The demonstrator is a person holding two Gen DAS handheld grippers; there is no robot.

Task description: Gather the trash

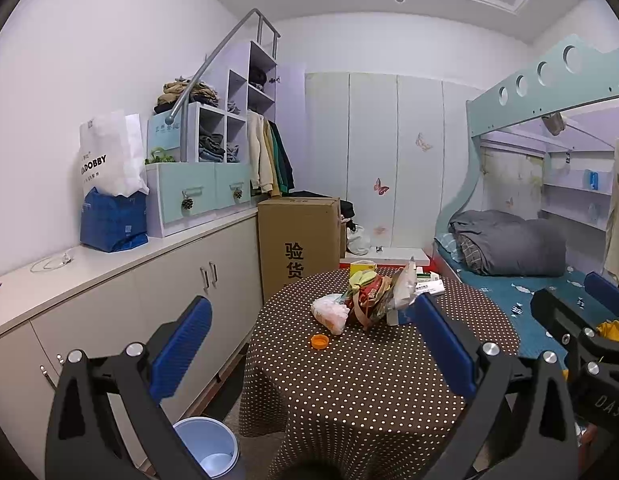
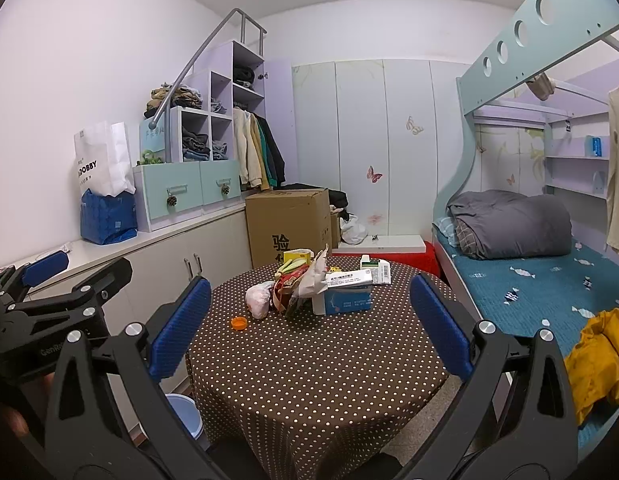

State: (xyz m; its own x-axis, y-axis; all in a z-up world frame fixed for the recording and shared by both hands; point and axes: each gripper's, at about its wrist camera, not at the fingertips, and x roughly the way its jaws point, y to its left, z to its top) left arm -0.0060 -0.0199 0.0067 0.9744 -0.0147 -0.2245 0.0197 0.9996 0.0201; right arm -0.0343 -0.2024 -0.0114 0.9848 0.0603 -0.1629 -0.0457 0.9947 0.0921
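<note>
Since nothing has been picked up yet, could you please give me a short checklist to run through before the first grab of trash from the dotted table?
1. Left gripper open and empty: ok.
2. Right gripper open and empty: ok.
3. Orange cap lies alone on the tablecloth, clear of the pile: ok.
4. Trash pile reachable: cannot tell, it sits toward the far side of the table.
5. Blue bin open on the floor to the left of the table: ok.
6. Whether the boxes behind the pile are trash: cannot tell.
</note>
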